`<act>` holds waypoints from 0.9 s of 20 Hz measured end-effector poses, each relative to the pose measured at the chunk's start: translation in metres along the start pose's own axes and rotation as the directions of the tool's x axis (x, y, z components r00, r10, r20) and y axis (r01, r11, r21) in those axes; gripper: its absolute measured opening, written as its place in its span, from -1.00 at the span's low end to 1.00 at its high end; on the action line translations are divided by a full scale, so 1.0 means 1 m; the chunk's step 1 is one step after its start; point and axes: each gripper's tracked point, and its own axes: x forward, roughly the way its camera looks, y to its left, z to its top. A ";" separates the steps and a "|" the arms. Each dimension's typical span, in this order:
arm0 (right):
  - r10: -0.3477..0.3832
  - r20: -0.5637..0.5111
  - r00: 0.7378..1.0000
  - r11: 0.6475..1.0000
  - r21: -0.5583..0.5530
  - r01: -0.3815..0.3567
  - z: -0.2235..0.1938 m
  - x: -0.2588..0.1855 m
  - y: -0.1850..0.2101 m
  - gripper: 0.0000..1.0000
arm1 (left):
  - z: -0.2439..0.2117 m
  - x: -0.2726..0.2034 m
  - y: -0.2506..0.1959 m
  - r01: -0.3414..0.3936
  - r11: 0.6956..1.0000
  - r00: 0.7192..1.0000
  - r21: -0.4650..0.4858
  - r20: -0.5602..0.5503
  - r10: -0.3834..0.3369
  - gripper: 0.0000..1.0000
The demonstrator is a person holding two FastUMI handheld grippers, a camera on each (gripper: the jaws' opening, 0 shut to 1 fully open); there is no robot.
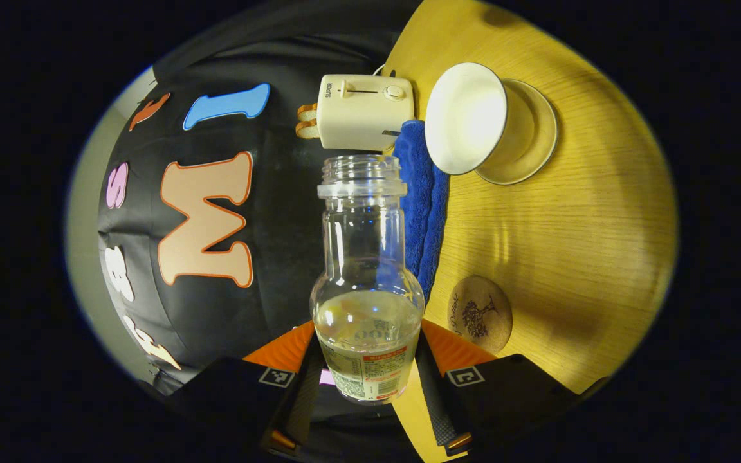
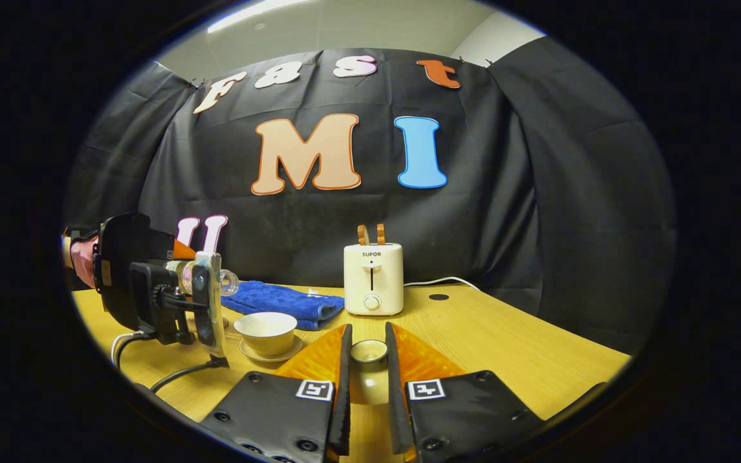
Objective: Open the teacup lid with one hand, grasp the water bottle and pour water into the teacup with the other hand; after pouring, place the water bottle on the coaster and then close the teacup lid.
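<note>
The water bottle (image 1: 366, 302) is clamped between the fingers of the left tool (image 1: 366, 373), uncapped and tipped sideways, its mouth near the open teacup (image 1: 467, 119). The teacup lid (image 2: 369, 351) is gripped in the right tool (image 2: 368, 360), held off the teacup. Pouring appears underway. Placement on the coaster (image 1: 480, 314), beside the teacup, and lid closure remain.

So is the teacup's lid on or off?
Off. The teacup sits open on its saucer, while the right gripper holds the lid.
</note>
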 end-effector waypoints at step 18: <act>-0.007 0.000 1.000 1.000 -0.001 0.007 0.001 0.000 -0.004 -0.44 | 0.009 0.007 0.006 0.018 0.971 1.000 0.239 -0.015 -0.015 0.40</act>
